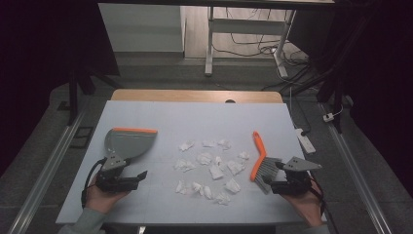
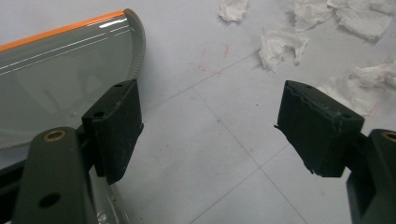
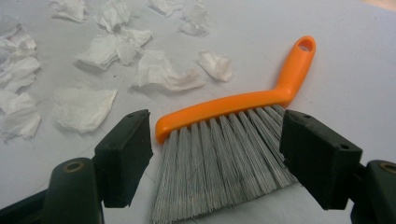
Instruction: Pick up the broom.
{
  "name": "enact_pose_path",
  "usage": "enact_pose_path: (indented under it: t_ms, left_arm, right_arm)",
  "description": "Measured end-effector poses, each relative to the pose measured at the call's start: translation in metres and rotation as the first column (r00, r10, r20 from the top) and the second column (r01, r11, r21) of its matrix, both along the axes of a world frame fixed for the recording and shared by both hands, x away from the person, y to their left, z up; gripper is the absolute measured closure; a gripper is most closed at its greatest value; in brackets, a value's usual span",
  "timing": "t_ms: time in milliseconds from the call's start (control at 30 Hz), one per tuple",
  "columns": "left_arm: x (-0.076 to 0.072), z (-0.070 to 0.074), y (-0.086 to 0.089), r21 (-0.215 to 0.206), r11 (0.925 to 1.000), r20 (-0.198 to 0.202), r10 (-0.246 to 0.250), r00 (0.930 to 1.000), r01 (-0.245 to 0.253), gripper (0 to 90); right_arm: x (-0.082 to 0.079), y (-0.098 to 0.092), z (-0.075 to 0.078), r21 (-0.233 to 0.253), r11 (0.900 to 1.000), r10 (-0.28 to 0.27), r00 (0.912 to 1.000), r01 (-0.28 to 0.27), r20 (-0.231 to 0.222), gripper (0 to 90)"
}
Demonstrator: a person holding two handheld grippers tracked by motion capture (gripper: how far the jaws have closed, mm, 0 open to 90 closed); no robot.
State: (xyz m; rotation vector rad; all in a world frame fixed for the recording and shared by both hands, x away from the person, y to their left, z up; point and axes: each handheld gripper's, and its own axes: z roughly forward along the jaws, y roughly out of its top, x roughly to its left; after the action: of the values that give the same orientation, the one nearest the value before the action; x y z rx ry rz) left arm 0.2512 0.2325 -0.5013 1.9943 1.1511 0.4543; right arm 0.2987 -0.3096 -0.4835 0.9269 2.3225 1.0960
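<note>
- The table (image 1: 146, 122) has a pale blue-grey top, and I take the scatter of torn paper scraps (image 1: 209, 168) in its middle as my landmark.
- To the left of the scraps lies a grey dustpan (image 1: 127, 143), its orange lip on the far edge, away from the person.
- The left gripper (image 1: 139, 176) sits just on the person's side of the dustpan, held low over the table. In the left gripper view its jaws stand wide apart with bare table between them; the dustpan (image 2: 60, 79) lies beside and partly behind one jaw, and I cannot tell whether they touch.
- To the right of the scraps lies a hand brush (image 1: 260, 163) with an orange handle and grey bristles, the handle's end pointing away from the person.
- The right gripper (image 1: 272, 176) is at the bristle end. In the right gripper view its jaws are spread, one on each side of the brush (image 3: 224, 135), not clamped on it.
- Some paper scraps (image 3: 159, 70) lie just beyond the brush's orange back.
</note>
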Motion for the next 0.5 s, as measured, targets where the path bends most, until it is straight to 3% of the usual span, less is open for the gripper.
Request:
enact_pose_path:
  t_ms: [233, 500]
  left_arm:
    - [-0.0005, 0.0014, -0.0009, 0.000, 1.0000, 0.009, -0.008, 0.9999, 0.008, 22.6]
    - [-0.0001, 0.0061, -0.0036, -0.014, 0.9999, 0.016, -0.008, 0.9998, 0.008, 22.8]
  right_arm:
    - [-0.0015, 0.0027, 0.0007, -0.022, 1.000, -0.002, 1.0000, 0.002, 0.008, 25.2]
    - [-0.0045, 0.0009, 0.0069, -0.012, 1.000, -0.010, 0.9995, 0.010, 0.030, 25.8]
